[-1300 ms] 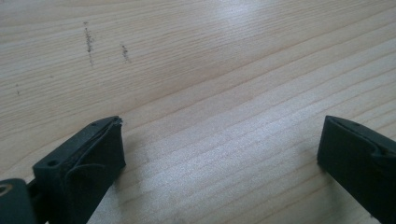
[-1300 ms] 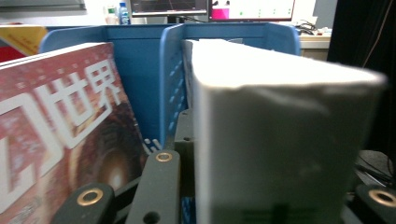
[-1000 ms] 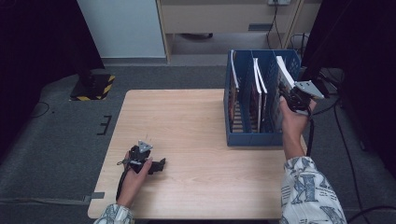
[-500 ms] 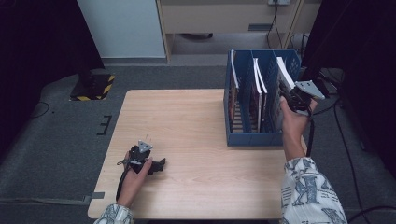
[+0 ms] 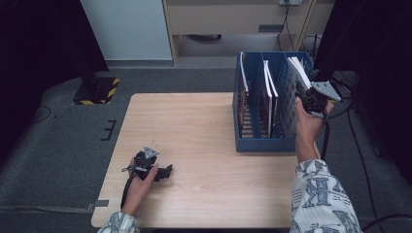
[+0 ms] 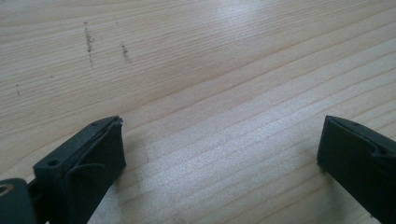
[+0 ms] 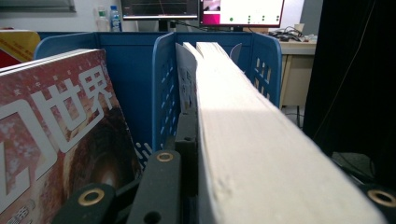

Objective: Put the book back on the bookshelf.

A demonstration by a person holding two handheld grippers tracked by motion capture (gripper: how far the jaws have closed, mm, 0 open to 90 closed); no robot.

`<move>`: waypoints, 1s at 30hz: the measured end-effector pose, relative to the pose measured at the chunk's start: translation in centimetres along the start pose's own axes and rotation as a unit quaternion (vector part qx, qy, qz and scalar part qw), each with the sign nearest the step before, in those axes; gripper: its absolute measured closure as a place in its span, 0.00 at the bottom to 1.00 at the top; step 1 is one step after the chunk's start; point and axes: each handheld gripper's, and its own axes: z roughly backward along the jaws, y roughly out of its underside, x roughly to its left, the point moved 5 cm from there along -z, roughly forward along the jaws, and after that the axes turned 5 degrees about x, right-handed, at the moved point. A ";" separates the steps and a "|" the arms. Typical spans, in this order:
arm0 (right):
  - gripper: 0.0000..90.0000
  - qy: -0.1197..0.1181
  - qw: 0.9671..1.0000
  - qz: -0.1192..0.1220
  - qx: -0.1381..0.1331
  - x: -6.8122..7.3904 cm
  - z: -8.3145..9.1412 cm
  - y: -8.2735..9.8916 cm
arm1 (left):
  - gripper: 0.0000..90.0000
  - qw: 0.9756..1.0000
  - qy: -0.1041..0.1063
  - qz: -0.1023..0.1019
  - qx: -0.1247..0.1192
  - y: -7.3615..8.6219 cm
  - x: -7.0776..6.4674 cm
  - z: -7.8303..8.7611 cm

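Observation:
A blue file rack (image 5: 265, 143) with three upright compartments stands on the right side of the wooden table (image 5: 194, 121). A thick white book (image 5: 297, 70) leans in its rightmost compartment, and my right gripper (image 5: 311, 99) is shut on its near end. In the right gripper view the book's page edge (image 7: 252, 140) runs away between my jaws, the left finger (image 7: 187, 140) pressed against it. My left gripper (image 5: 163, 173) rests on the table near the front left. It stands open over bare wood (image 6: 222, 144), holding nothing.
A red magazine (image 7: 51, 126) stands in the middle compartment (image 5: 268, 92) and another thin book (image 5: 243, 73) in the left one. A cabinet and grey floor lie beyond the table, with cables on the floor at the right.

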 end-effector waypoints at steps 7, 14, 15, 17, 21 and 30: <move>0.81 -0.009 1.000 0.000 0.003 1.0 -0.2 0.3 | 0.00 1.000 0.001 0.000 0.000 0.0 0.0 0.0; 0.81 -0.014 1.000 0.009 0.003 1.8 -0.2 0.4 | 0.00 1.000 0.001 0.000 0.000 0.0 0.0 0.0; 0.81 -0.013 1.000 0.010 0.004 1.9 -0.2 0.4 | 0.00 1.000 0.001 0.000 0.000 0.0 0.0 0.0; 0.79 -0.013 1.000 0.014 0.004 2.1 -0.2 0.4 | 0.00 1.000 0.001 0.000 0.000 0.0 0.0 0.0; 0.75 -0.020 1.000 0.013 0.003 2.4 0.0 0.4 | 0.00 1.000 0.001 -0.001 0.000 0.0 0.0 0.0; 0.57 -0.034 0.999 0.006 0.011 2.4 0.5 0.5 | 0.00 1.000 0.001 -0.001 0.000 0.0 0.0 0.0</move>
